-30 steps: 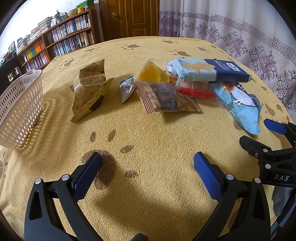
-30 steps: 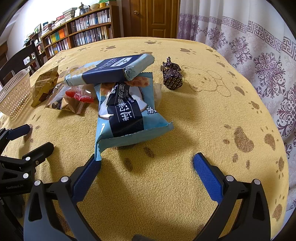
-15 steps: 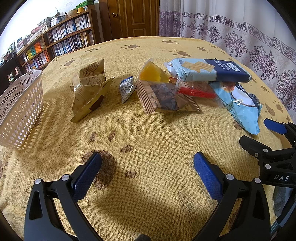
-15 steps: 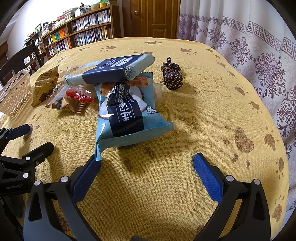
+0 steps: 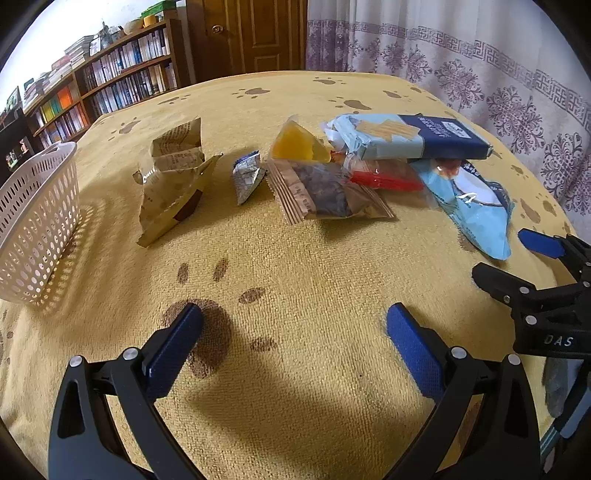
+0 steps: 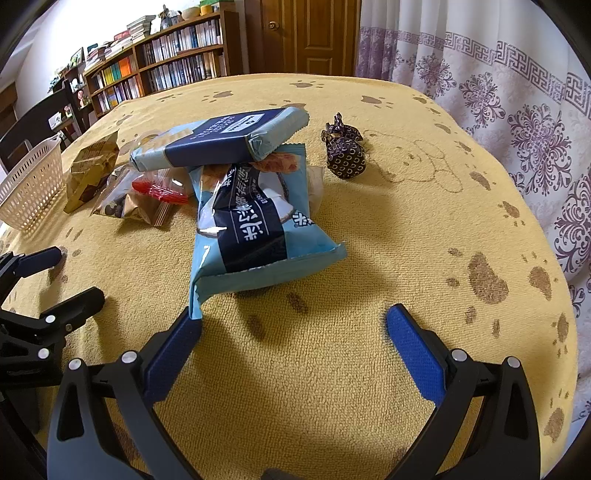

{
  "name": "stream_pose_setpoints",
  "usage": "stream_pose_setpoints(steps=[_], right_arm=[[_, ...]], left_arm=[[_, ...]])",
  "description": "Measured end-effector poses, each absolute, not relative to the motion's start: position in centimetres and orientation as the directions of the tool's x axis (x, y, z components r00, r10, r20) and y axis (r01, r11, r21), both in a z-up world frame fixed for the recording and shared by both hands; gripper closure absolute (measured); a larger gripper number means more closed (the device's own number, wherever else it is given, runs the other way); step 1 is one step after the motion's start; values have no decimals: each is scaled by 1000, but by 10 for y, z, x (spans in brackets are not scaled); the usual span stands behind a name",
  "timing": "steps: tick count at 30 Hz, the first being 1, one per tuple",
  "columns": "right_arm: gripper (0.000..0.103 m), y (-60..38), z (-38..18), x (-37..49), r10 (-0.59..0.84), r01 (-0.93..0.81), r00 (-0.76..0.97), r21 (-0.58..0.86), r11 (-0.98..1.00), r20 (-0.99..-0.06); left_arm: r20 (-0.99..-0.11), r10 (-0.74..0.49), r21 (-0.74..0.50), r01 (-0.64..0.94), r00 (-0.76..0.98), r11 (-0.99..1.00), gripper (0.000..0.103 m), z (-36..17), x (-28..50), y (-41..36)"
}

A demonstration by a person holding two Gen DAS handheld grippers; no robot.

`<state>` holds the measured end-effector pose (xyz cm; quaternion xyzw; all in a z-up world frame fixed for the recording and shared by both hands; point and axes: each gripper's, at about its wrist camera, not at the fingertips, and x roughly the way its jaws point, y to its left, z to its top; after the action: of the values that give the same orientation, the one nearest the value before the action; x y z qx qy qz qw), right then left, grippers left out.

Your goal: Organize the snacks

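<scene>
Snacks lie in a loose pile on the yellow paw-print cloth. A navy and pale blue cracker box (image 5: 406, 137) (image 6: 221, 138) rests on top of a light blue bag (image 5: 476, 206) (image 6: 255, 229). Beside them are a clear brown pouch (image 5: 325, 192), a red-striped packet (image 5: 384, 177) (image 6: 159, 192), a yellow wedge (image 5: 297, 146), a small blue-white packet (image 5: 245, 177) and a tan crumpled bag (image 5: 173, 177) (image 6: 92, 166). A dark patterned candy (image 6: 343, 155) sits apart on the right. My left gripper (image 5: 293, 332) is open and empty over bare cloth. My right gripper (image 6: 293, 328) is open, its left fingertip at the blue bag's corner.
A white perforated basket (image 5: 37, 221) (image 6: 29, 184) stands at the left edge of the cloth. Bookshelves (image 5: 103, 81), a wooden door (image 5: 255, 33) and a patterned curtain (image 6: 517, 92) surround the table. The right gripper's frame (image 5: 546, 288) shows in the left wrist view.
</scene>
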<state>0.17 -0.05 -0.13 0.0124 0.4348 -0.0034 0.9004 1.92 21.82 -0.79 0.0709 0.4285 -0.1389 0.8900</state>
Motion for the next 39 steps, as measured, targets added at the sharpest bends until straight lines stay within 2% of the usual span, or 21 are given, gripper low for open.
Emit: stream_pose_setpoints(steps=[5,14,24,26,29,31,34,36,39], right_arm=[[5,0,-2,2,5,17,622,20,1000,-783],[5,0,-1,2,6,16,622,21,1000,-783],[5,0,-1,3,6,17,622,20,1000,-783],[5,0,-1,2,6,17,622,20,1000,-783],[5,0,-1,2,6,17,622,20,1000,-783],[5,0,-1,2,6,17,622,20,1000,-783],[5,0,-1,2,6,17,622,21,1000,-783],[5,0,-1,2,6,17,622,21,1000,-783],[5,-1,-1,2,11,15,623,26,1000,-782]], left_arm=[[-760,-266,-120,274,594,954,2,1,22,242],[-734,-189,-123,146,653,982,2,25,58,276],[-734,-136,-102,91,665,991,4,34,118,278],[-743,-126,-96,82,658,992,10,31,132,276],[-762,-112,-89,67,638,994,13,22,149,276],[-776,-100,-82,57,622,995,20,14,157,276],[-773,-86,-64,58,628,996,23,9,161,276],[-769,-79,-57,55,634,997,37,10,160,276],[-761,-83,-60,57,644,997,42,11,159,279]])
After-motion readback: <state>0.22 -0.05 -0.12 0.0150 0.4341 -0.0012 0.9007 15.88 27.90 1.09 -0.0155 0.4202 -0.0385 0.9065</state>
